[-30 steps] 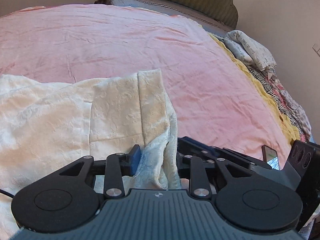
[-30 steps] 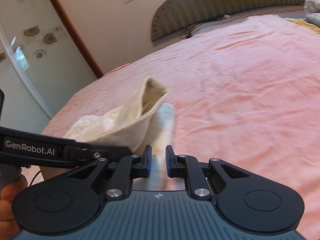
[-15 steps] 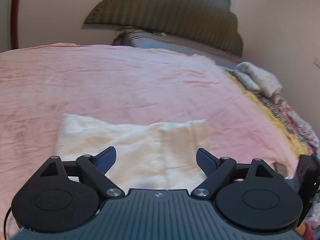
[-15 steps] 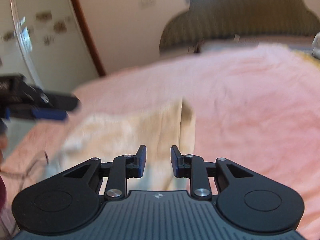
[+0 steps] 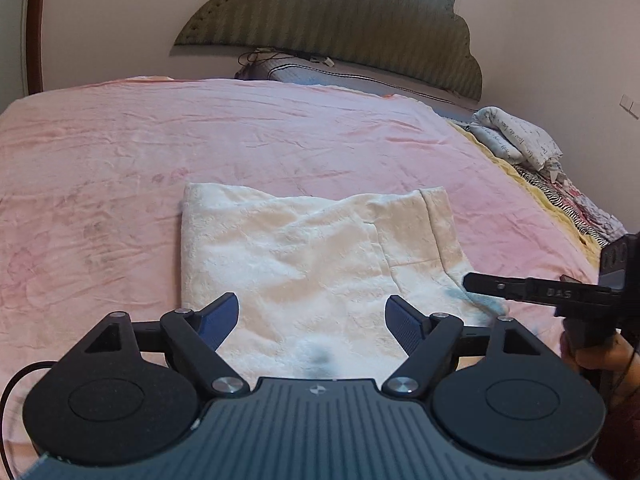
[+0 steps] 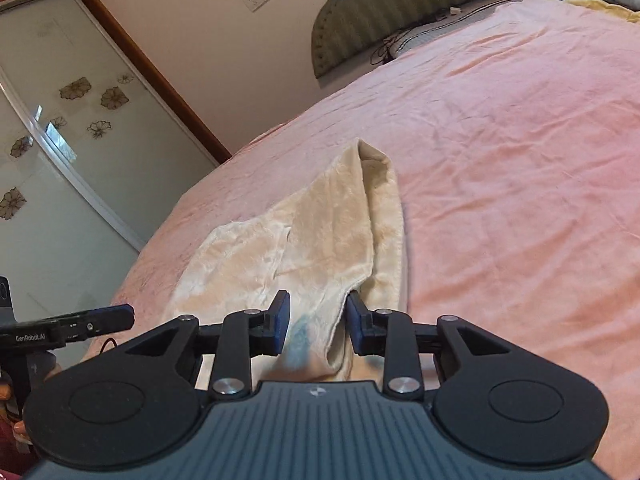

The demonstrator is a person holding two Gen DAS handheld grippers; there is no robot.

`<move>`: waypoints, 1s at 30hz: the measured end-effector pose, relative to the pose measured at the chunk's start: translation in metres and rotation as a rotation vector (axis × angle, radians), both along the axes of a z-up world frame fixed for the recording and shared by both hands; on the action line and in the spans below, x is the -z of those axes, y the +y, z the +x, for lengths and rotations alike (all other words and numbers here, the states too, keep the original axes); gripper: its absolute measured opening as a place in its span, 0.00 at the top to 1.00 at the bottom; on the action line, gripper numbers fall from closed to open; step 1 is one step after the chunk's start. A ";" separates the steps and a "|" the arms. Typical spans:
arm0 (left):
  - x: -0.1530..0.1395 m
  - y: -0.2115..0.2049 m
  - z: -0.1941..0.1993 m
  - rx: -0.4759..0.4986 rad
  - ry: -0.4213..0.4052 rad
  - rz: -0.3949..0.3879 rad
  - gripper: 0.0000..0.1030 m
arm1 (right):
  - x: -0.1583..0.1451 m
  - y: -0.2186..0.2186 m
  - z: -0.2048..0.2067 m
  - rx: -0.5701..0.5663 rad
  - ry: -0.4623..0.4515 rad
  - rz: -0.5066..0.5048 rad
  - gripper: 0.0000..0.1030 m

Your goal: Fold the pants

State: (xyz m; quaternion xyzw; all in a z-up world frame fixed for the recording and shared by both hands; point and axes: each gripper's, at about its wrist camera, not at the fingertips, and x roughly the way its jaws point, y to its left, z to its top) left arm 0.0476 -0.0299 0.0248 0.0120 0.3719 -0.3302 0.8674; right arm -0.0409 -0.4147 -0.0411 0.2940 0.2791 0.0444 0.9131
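Note:
The cream fleece pants (image 5: 312, 248) lie folded in a rough rectangle on the pink bed cover (image 5: 240, 132). My left gripper (image 5: 312, 322) is open and empty, hovering over the near edge of the pants. In the right wrist view the pants (image 6: 320, 232) stretch away from my right gripper (image 6: 318, 322), which is partly open with a fold of the near edge between its fingers, not clamped. The right gripper also shows in the left wrist view (image 5: 520, 288) at the pants' right near corner. The left gripper shows in the right wrist view (image 6: 80, 324) at far left.
A padded olive headboard (image 5: 332, 24) and a grey pillow (image 5: 320, 74) are at the far end of the bed. Piled clothes (image 5: 520, 140) and a yellow blanket (image 5: 540, 196) lie along the right side. A glass wardrobe door (image 6: 48, 140) stands to the left.
Both grippers let go of the pants: the left opened wide and pulled back, the right opened partly. The lifted fold now lies flat on the bed.

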 end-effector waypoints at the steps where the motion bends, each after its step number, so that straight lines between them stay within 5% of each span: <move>1: 0.000 0.000 -0.001 0.001 0.003 -0.008 0.20 | 0.001 0.002 0.007 0.010 0.026 -0.030 0.71; 3: -0.002 0.001 -0.005 0.012 -0.005 -0.009 0.20 | 0.002 0.007 0.012 0.000 0.032 -0.062 0.74; 6: -0.005 0.001 -0.009 0.021 -0.012 -0.012 0.20 | -0.012 0.020 -0.004 -0.014 -0.018 -0.156 0.93; 11: -0.001 -0.015 -0.009 0.092 0.006 -0.018 0.16 | -0.017 0.024 -0.014 0.035 -0.001 -0.280 0.95; 15: 0.030 -0.028 -0.002 0.080 0.048 0.104 0.23 | -0.005 0.020 -0.004 0.069 0.053 -0.286 0.86; 17: 0.034 -0.021 0.001 0.098 0.085 0.053 0.21 | -0.022 0.029 -0.015 0.160 0.018 -0.410 0.85; 19: 0.036 -0.022 0.004 0.108 0.098 0.045 0.21 | -0.035 0.040 -0.018 0.107 -0.039 -0.469 0.85; 21: 0.039 -0.031 0.002 0.134 0.093 0.072 0.21 | -0.035 0.046 -0.009 -0.021 -0.066 -0.394 0.85; 23: 0.039 -0.037 -0.007 0.173 0.061 0.110 0.22 | -0.020 0.052 0.009 -0.099 0.007 -0.387 0.85; 25: 0.032 -0.033 -0.014 0.188 0.004 0.120 0.22 | -0.004 0.048 0.019 -0.090 0.075 -0.413 0.86; 28: 0.014 -0.012 -0.001 0.130 -0.066 0.086 0.18 | -0.021 0.031 0.007 -0.018 -0.005 -0.304 0.85; 29: 0.011 -0.004 0.012 0.088 -0.070 0.079 0.15 | -0.028 0.029 0.006 0.021 -0.026 -0.330 0.80; 30: 0.010 0.004 0.026 0.044 -0.062 0.079 0.15 | -0.031 0.024 0.009 0.051 -0.025 -0.353 0.61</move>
